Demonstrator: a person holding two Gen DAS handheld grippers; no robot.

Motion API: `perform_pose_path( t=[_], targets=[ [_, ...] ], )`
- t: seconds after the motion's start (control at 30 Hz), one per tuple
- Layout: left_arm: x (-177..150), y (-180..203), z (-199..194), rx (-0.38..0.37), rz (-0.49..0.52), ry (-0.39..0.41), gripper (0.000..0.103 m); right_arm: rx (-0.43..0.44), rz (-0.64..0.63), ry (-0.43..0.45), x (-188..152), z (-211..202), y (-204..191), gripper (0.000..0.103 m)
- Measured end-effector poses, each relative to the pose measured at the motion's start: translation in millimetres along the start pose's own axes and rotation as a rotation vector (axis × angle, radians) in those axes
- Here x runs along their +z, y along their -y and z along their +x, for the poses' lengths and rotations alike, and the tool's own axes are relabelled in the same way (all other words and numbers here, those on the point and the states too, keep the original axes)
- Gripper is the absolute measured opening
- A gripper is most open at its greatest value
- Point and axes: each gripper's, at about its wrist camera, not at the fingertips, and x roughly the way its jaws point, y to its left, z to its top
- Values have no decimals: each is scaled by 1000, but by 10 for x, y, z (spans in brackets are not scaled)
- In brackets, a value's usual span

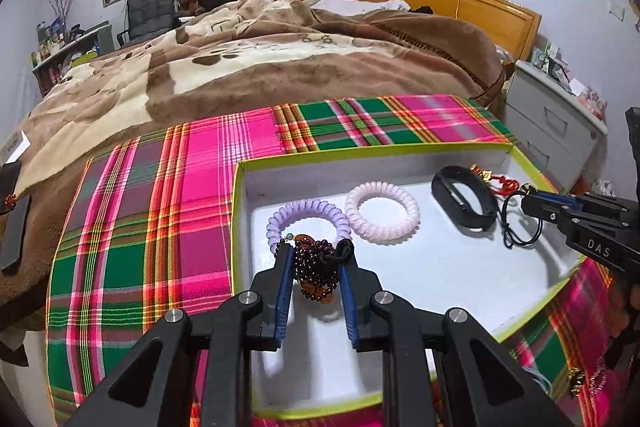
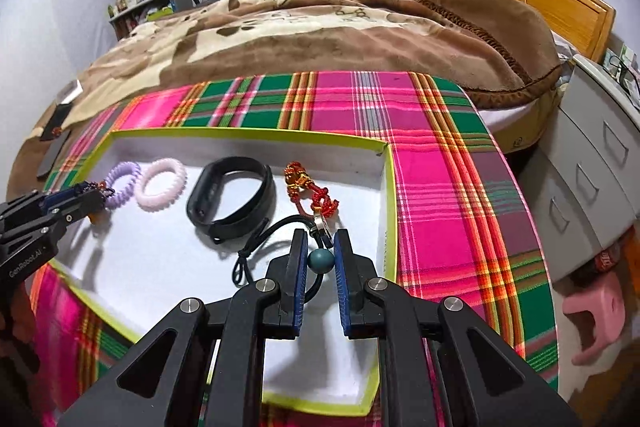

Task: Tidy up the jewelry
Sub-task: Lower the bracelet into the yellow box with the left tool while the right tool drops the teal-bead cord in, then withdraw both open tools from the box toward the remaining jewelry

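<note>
Gripping a dark bead bracelet (image 1: pixel 316 273) in the left tongs (image 1: pixel 314 259), over the box's (image 1: pixel 236 227) left end by the purple coil (image 1: pixel 306 223). Reading "GenRobot.AI" on those tongs only in the right view, "DAS" on the right tongs (image 2: pixel 320 247) only in the left view. Lying further right: pink coil (image 1: pixel 382 213), black band (image 2: pixel 232 193) with long axis running left-right, red charm (image 2: pixel 310 193). Clenching a black cord (image 2: pixel 256 247) with teal bead (image 2: pixel 320 260) in the right tongs, at the right end.

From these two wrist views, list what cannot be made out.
- Left wrist view: the dark red beaded bracelet covers the near arc of the lilac coil hair tie.
- Right wrist view: the blue pads hide the ends of the black cord with a teal bead.
- Left wrist view: gold-and-pink trinkets at the right edge are blurred.
</note>
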Motion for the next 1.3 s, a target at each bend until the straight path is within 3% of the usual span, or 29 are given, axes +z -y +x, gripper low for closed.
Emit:
perform_pose_path(
  t=[0.47, 0.87, 1.3],
  targets=[
    [6, -18, -4, 12, -3, 15, 26, -19, -16, -7, 8, 29, -27, 19],
    [-54, -7, -287, 14, -17, 69, 35, 4, 7, 40, -57, -259, -26, 21],
    [-435, 144, -1054, -25, -40, 163, 35, 49, 32, 142, -448, -975, -84, 22]
  ],
)
